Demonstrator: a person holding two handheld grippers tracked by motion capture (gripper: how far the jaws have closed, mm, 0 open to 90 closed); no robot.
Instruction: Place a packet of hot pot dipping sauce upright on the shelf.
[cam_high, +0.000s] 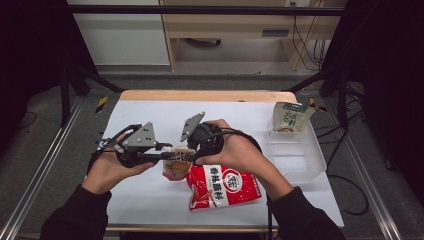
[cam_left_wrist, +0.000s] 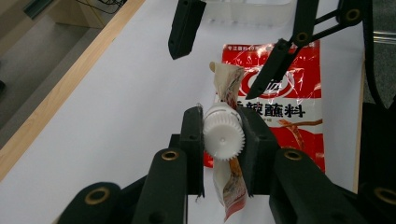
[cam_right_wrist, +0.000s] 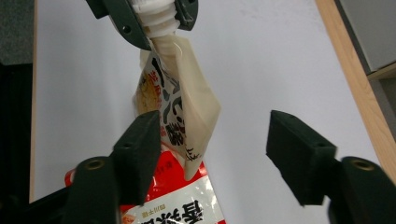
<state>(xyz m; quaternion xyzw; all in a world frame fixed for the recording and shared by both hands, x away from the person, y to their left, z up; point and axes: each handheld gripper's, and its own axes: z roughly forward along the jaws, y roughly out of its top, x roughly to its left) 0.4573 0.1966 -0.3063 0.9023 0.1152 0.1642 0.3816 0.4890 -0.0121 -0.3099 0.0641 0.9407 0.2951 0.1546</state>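
Observation:
My left gripper (cam_left_wrist: 223, 122) is shut on the white ribbed cap (cam_left_wrist: 223, 136) of a small spouted pouch (cam_right_wrist: 182, 107), which hangs off the cap above the white table. In the high view the left gripper (cam_high: 169, 156) holds that pouch (cam_high: 175, 169) at the table's middle. Facing it, my right gripper (cam_right_wrist: 219, 154) is open, one jaw on each side of the pouch's lower end without touching it; the high view shows the right gripper (cam_high: 189, 152) just right of the pouch. A red sauce bag (cam_high: 222, 187) lies flat under and right of the pouch.
A clear plastic tub (cam_high: 300, 160) stands at the table's right edge, with a green-and-white pouch (cam_high: 290, 117) leaning upright at its far end. The wooden table edge (cam_high: 205, 95) runs along the far side. Metal frame rails flank the table.

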